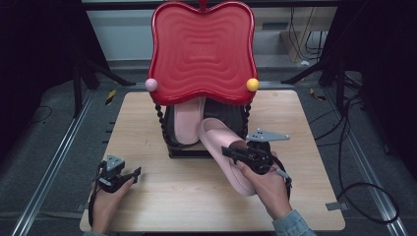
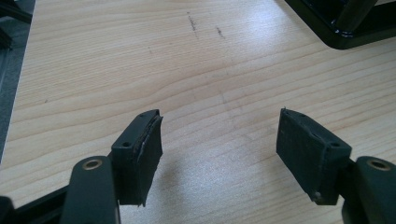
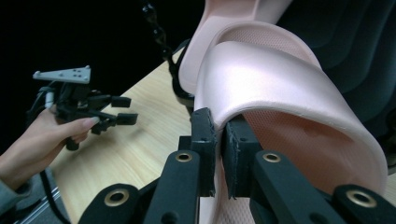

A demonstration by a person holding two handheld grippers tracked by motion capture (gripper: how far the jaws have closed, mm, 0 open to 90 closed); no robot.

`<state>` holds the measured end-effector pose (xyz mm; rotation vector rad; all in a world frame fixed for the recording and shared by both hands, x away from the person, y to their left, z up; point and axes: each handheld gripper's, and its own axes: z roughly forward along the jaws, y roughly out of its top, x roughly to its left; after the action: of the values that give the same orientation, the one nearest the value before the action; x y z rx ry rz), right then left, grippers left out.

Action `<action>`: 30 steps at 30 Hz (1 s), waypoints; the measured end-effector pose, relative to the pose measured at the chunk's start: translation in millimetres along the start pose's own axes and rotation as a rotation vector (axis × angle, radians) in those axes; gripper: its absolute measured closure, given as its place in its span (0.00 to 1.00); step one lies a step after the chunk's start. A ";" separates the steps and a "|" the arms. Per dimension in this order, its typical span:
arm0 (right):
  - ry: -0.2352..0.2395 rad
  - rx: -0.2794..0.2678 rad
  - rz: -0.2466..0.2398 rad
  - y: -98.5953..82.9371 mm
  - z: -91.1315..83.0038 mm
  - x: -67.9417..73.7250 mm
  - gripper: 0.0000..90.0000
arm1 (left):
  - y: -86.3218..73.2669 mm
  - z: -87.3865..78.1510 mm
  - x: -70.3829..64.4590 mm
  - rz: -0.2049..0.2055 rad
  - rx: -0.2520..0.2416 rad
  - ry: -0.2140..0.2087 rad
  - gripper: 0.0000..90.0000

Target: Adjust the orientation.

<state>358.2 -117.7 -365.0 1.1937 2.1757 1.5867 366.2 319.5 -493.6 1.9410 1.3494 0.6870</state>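
Gripping slipper [image 1: 227,155] edge, right gripper [image 1: 235,155] jaws clamped | left gripper [image 1: 129,176] wide apart, empty, 8 o'clock | risk: thin hold slips, slipper drops off rack [image 1: 187,150]

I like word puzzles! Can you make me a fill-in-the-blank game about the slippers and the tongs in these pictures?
1. The right tongs are shut on a ____ slipper.
2. The left tongs are ____, with nothing between them.
3. The other slipper rests on a black rack under a big ____ lid.
4. Everything stands on a ____ table.

Missing words: pink; open; red; wooden
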 end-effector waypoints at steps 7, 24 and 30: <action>-0.064 -0.036 0.013 1.5 7.1 0.6 0.93 | -0.1 0.2 0.5 0.000 0.000 -0.001 0.34; -0.263 -0.167 0.075 13.4 47.4 13.4 0.93 | 0.6 -0.7 0.4 -0.007 -0.008 -0.006 0.34; -0.320 -0.201 0.073 20.9 67.7 15.0 0.93 | 0.5 -1.3 1.9 -0.010 -0.009 -0.008 0.34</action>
<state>397.6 -57.1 -370.0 1.3675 1.7511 1.4805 366.2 321.4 -492.2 1.9275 1.3482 0.6791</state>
